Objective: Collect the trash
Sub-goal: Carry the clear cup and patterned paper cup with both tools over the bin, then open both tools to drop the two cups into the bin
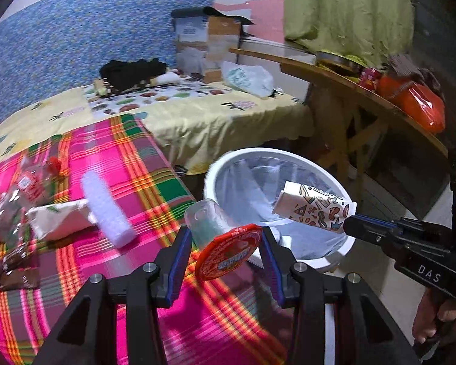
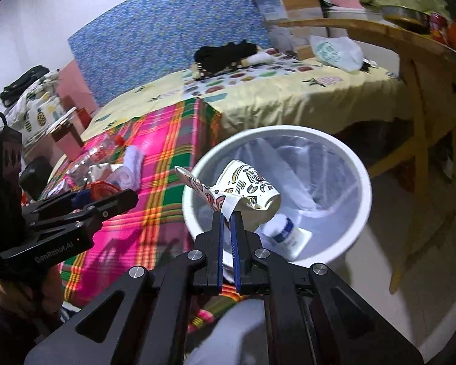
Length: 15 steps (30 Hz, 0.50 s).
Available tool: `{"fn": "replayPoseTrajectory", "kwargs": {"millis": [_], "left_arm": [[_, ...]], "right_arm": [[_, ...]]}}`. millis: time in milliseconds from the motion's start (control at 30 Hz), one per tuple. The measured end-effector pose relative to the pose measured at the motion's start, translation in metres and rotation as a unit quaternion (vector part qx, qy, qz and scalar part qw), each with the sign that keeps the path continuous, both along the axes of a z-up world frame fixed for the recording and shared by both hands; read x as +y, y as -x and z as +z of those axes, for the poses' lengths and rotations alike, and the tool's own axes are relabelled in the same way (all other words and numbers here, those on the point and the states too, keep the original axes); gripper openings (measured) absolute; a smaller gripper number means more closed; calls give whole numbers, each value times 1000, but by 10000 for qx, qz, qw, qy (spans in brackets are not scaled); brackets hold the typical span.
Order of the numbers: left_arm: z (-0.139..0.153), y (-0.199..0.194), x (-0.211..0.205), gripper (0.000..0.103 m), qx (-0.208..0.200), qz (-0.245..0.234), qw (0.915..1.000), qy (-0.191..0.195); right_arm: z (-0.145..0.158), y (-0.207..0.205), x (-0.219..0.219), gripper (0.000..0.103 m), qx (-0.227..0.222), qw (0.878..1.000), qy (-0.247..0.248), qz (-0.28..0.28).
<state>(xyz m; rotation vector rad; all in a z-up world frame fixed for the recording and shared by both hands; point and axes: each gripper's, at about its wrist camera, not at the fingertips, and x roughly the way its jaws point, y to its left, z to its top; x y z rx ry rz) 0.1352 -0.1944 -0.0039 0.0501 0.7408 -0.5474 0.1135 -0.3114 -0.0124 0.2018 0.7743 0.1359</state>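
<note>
1. Only the right wrist view shows inside the white bin (image 2: 364, 182): a small white bottle (image 2: 285, 231) lies at the bottom, at 5 o'clock.
2. Only the left wrist view shows the left claw (image 1: 225, 252) clenched on a clear plastic cup (image 1: 206, 216) with a red lid (image 1: 228, 252), over the plaid bed cover (image 1: 130, 164).
3. The right claw (image 2: 227, 213) reaches level from 3 o'clock, pinching the crumpled patterned paper cup (image 2: 249, 188) above the bin.
</note>
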Motion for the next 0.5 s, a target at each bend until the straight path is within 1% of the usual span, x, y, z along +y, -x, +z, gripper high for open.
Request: {"fn": "replayPoseTrajectory", "kwargs": {"millis": [267,500], "left_arm": [[-7,-12,-30,46,16,-365,9993,12],[-22,-25,-53,46,190,-671,9976,9]], "right_arm": [[-7,0,-16,5,169,9997,-8,-177],[-16,0,-30,5,418,9985,-40,-357]]}}
